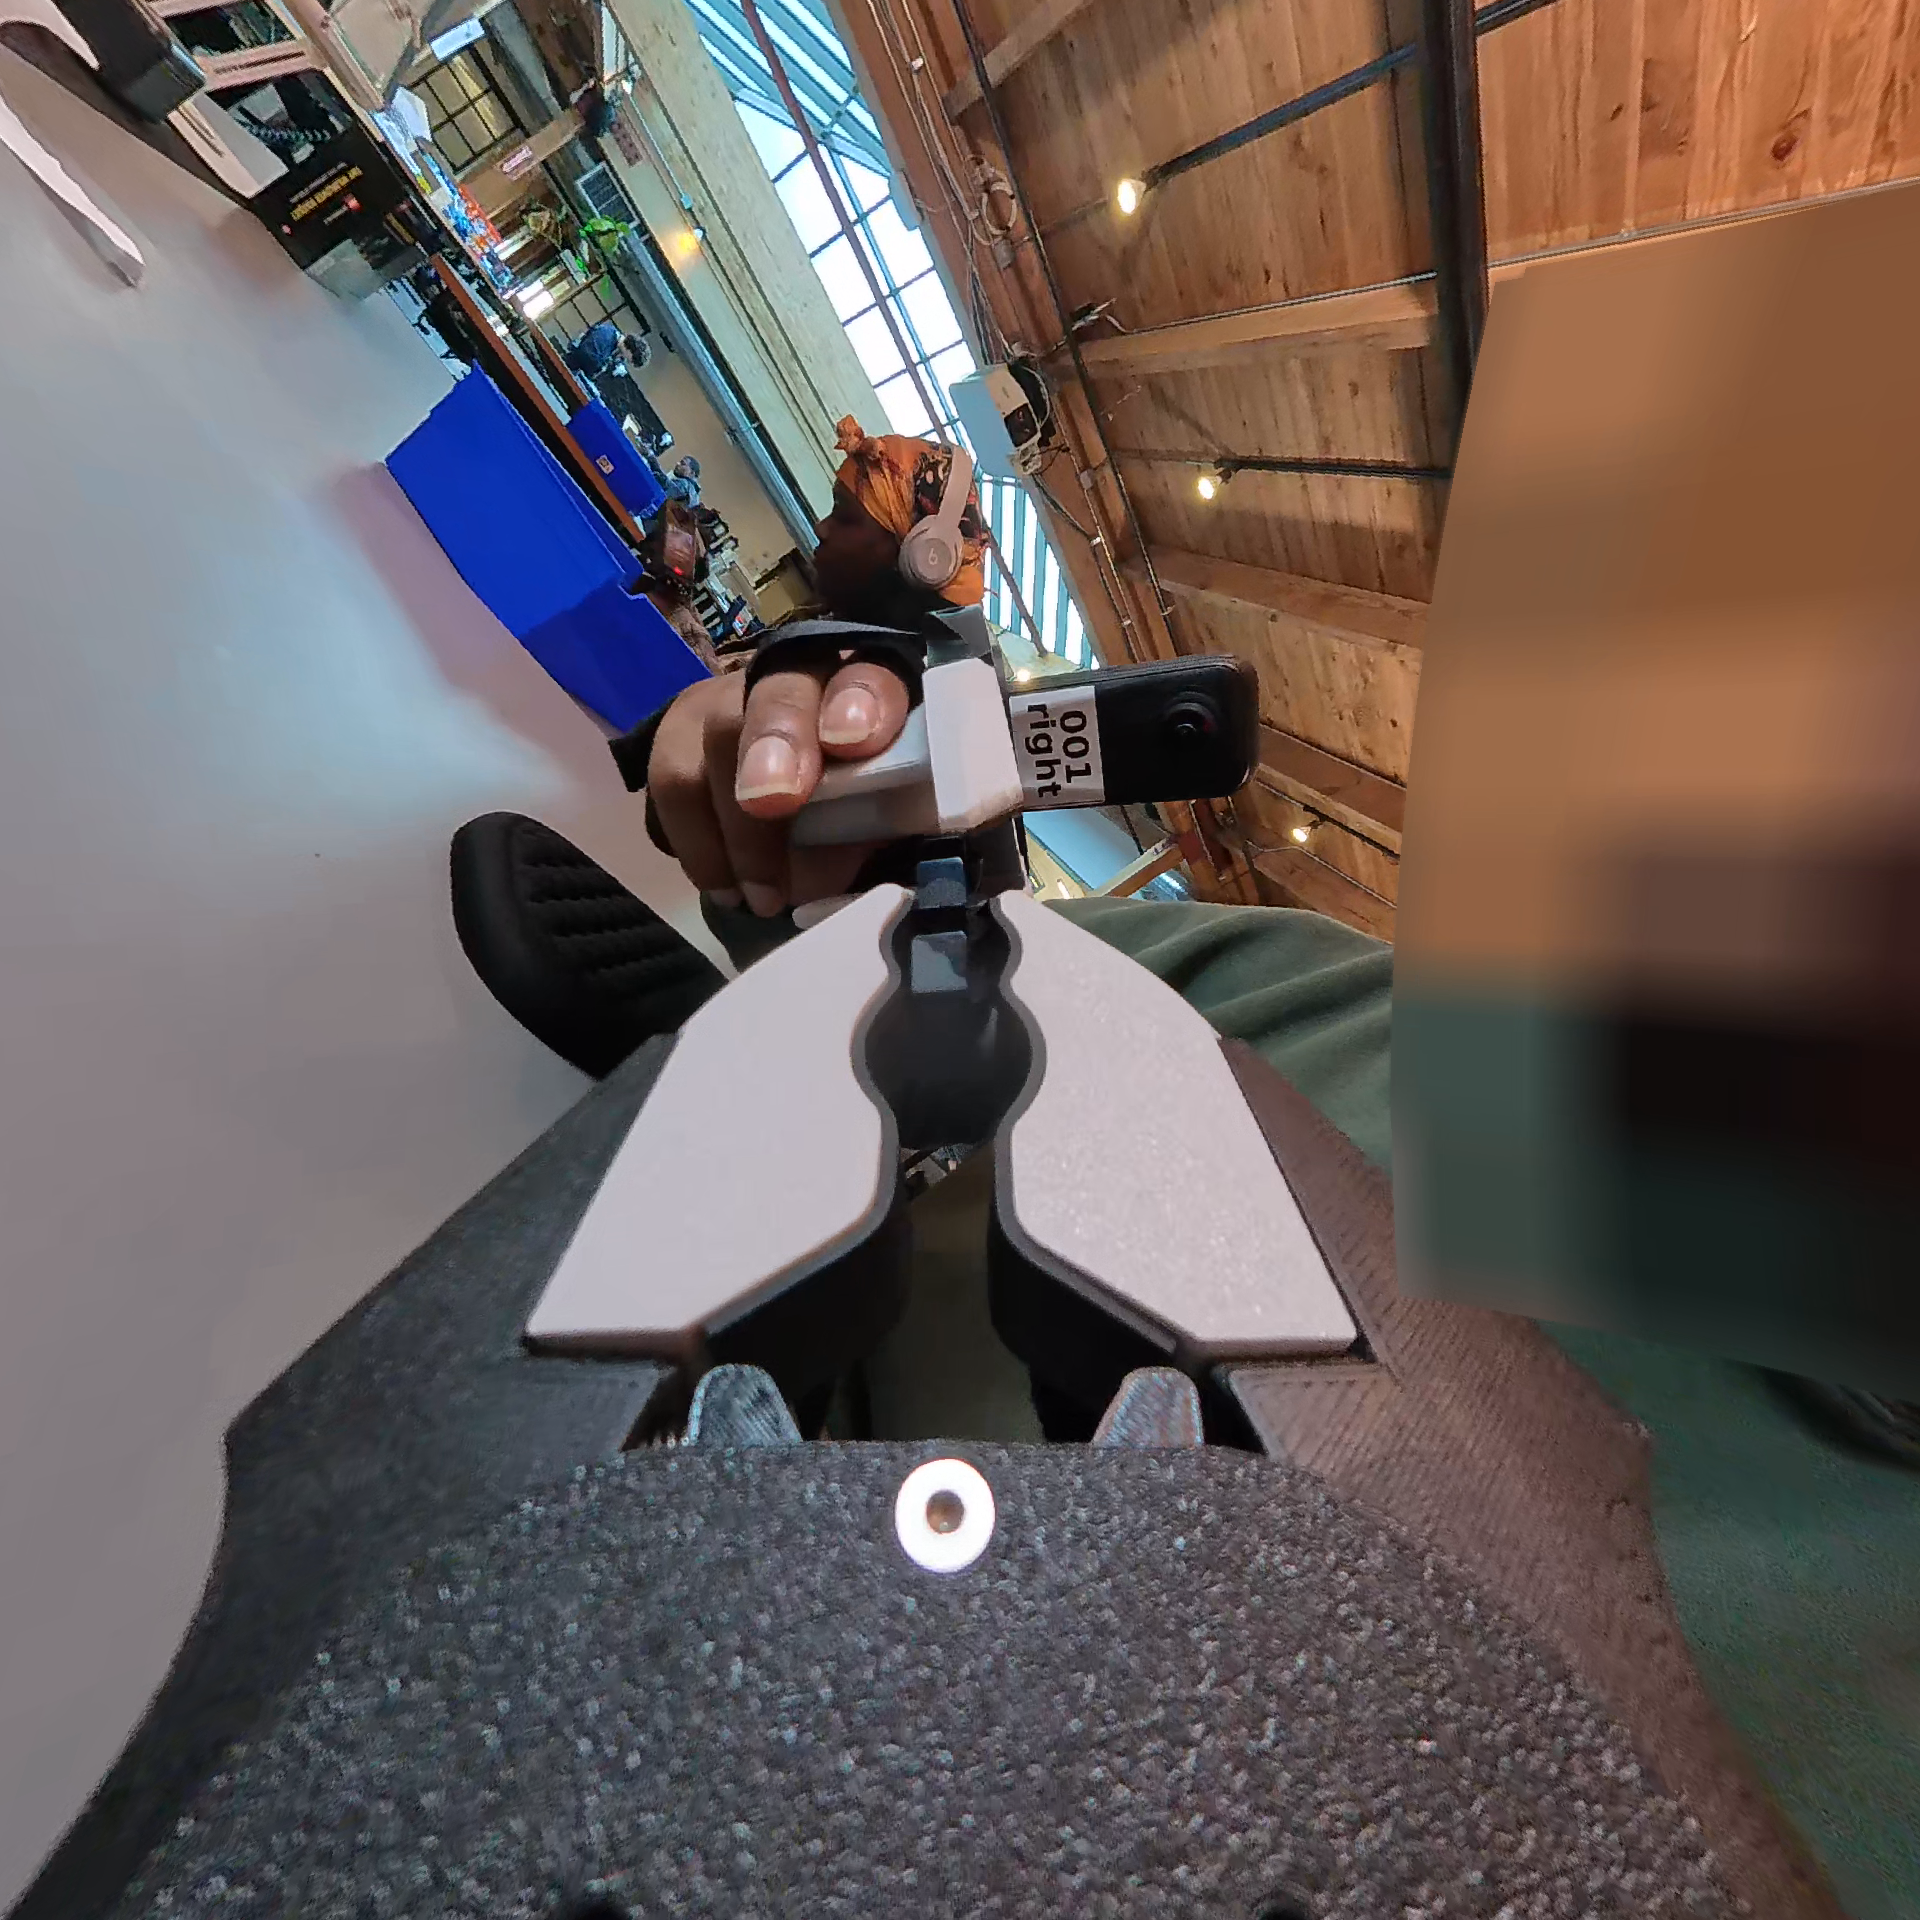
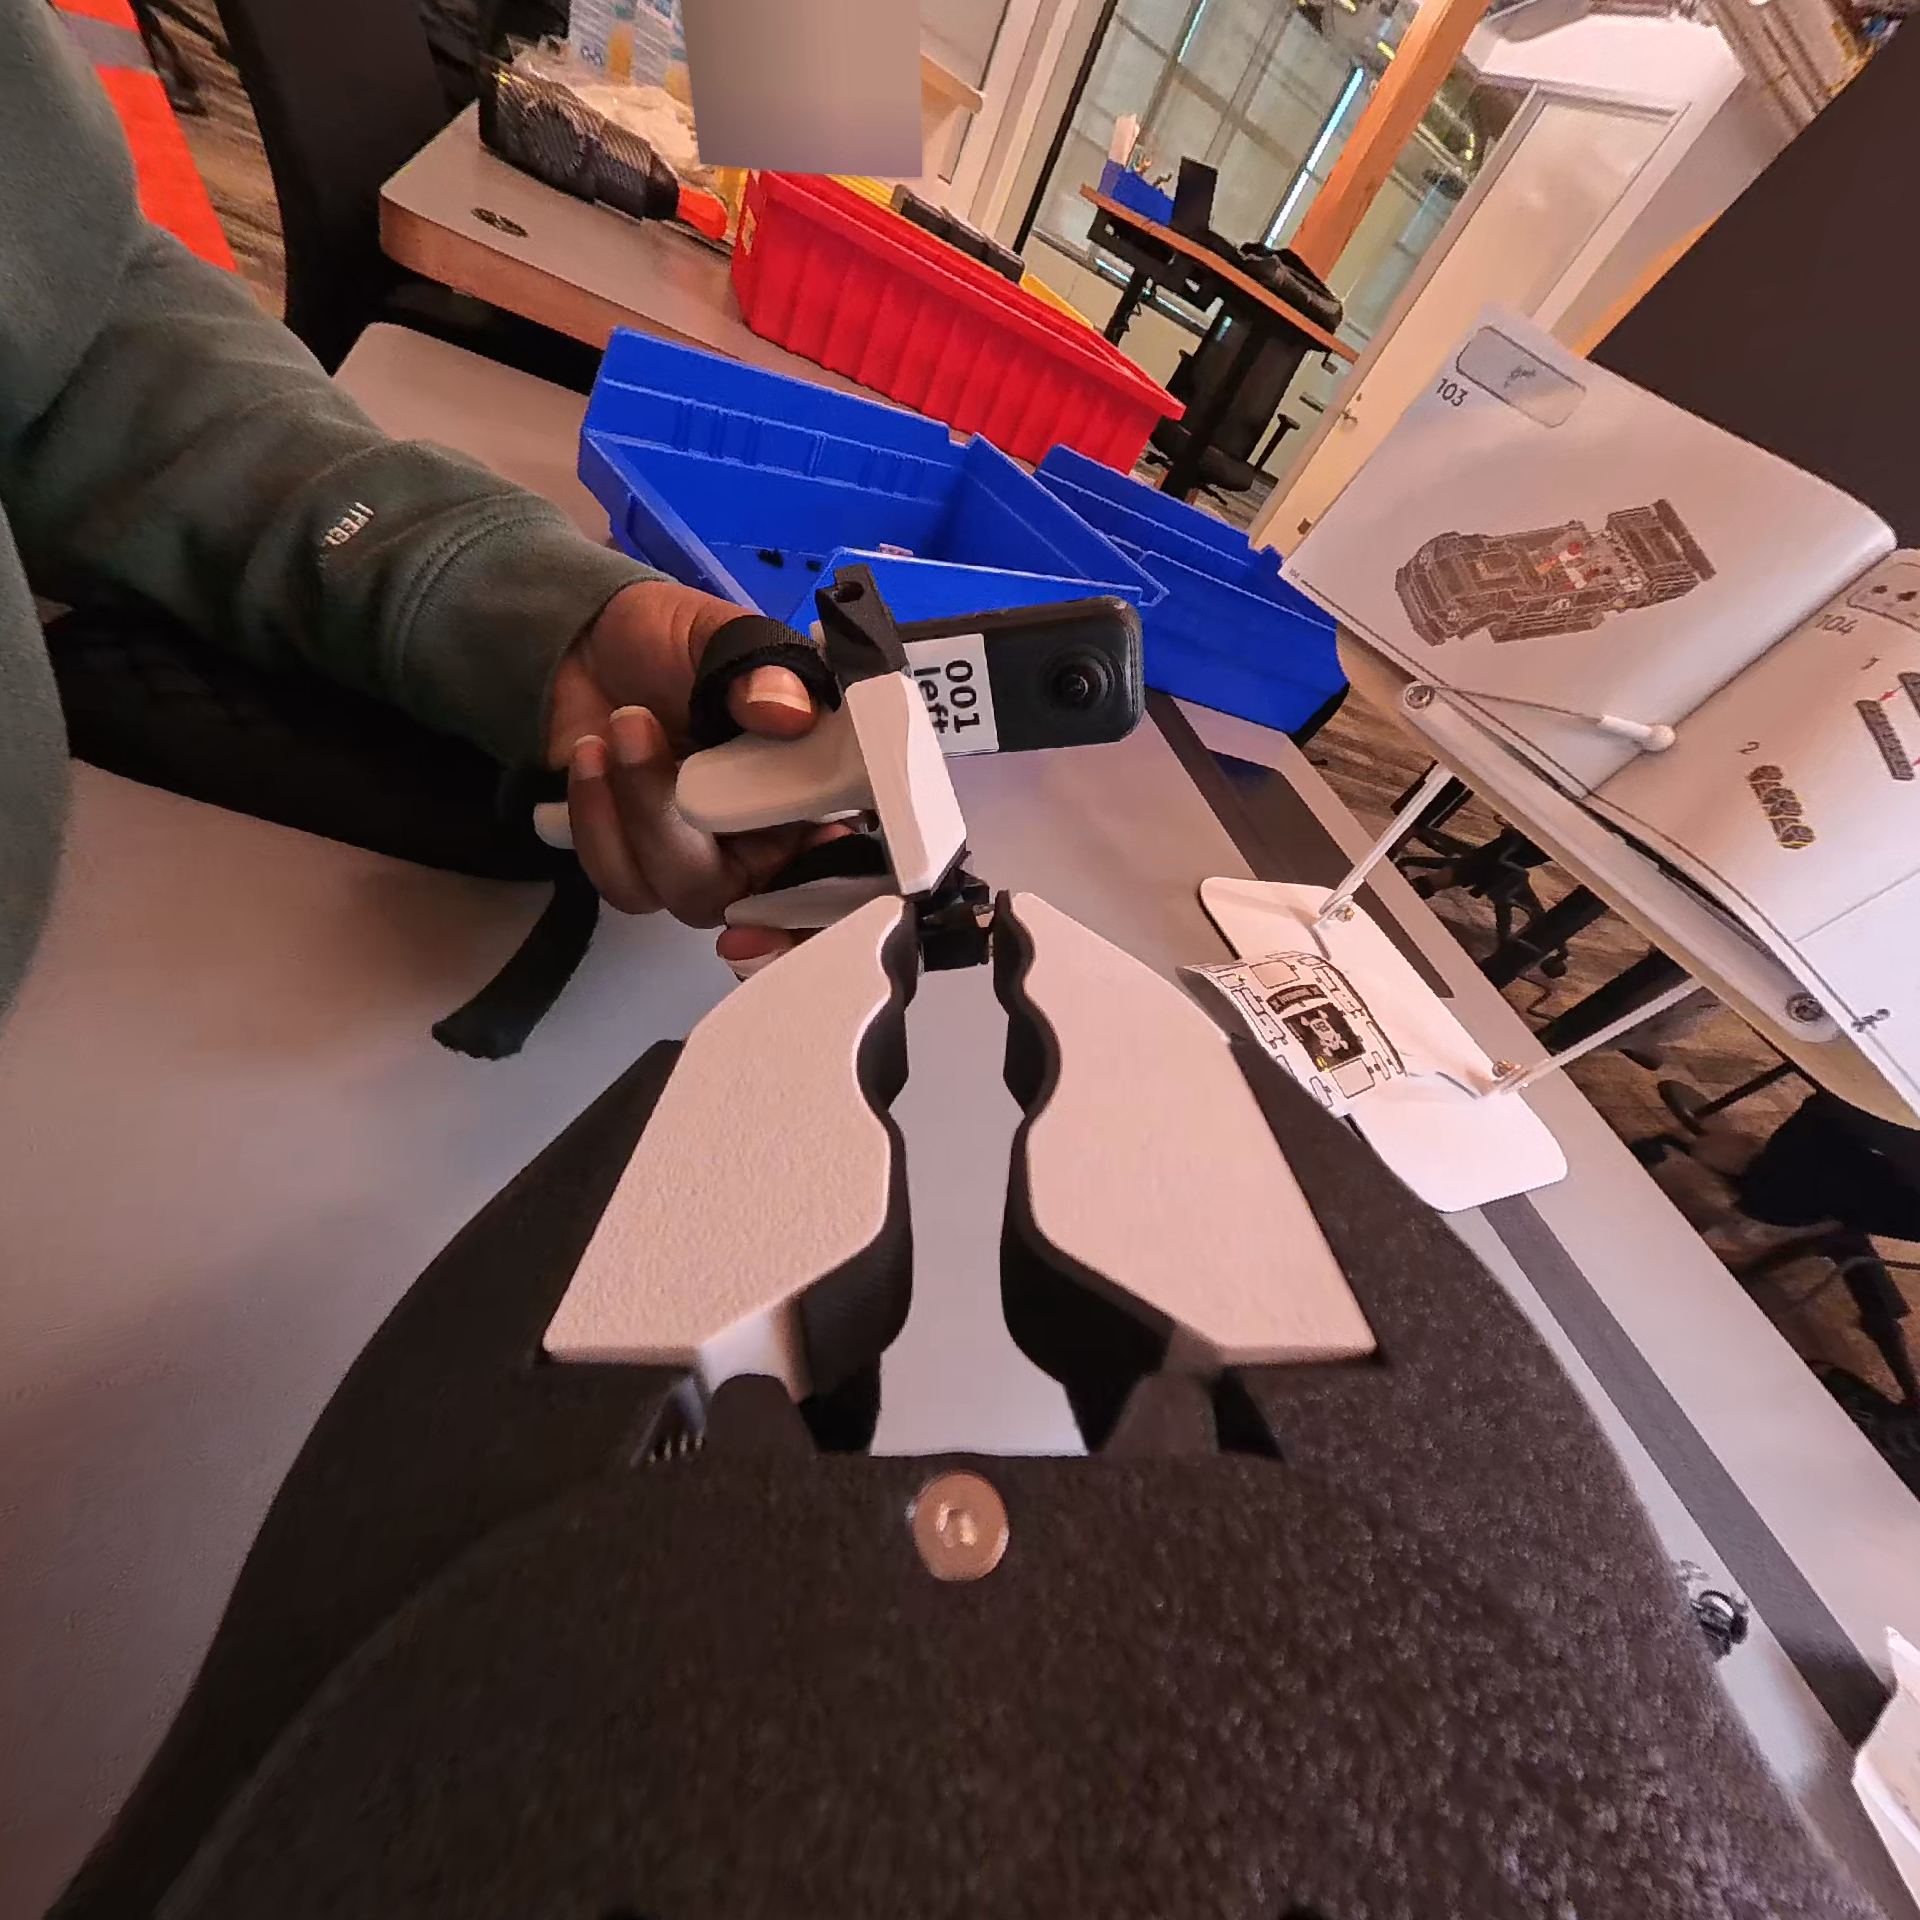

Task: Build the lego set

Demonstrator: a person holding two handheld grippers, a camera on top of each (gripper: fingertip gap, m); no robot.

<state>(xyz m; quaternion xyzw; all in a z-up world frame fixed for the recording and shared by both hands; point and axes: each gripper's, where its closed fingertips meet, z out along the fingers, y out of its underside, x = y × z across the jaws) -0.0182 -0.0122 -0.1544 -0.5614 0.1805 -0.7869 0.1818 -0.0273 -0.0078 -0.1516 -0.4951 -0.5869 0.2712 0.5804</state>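
Jaws of left gripper (image 1: 940,914) and right gripper (image 2: 951,920) pinching one small dark lego piece (image 1: 938,961), blue bins (image 2: 831,488) behind

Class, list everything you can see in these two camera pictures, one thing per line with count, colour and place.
Lego piece: one, dark blue-grey, pinched between both claws' tips.
Blue bins: at least two, on table behind the hands.
Red bin: one, on the farther table.
Instruction booklet: one, white, open on a stand, right.
Sticker sheet: one, white, on the stand's base.
Table: one, pale grey.
Left claw: shut on the piece.
Right claw: shut on the piece.
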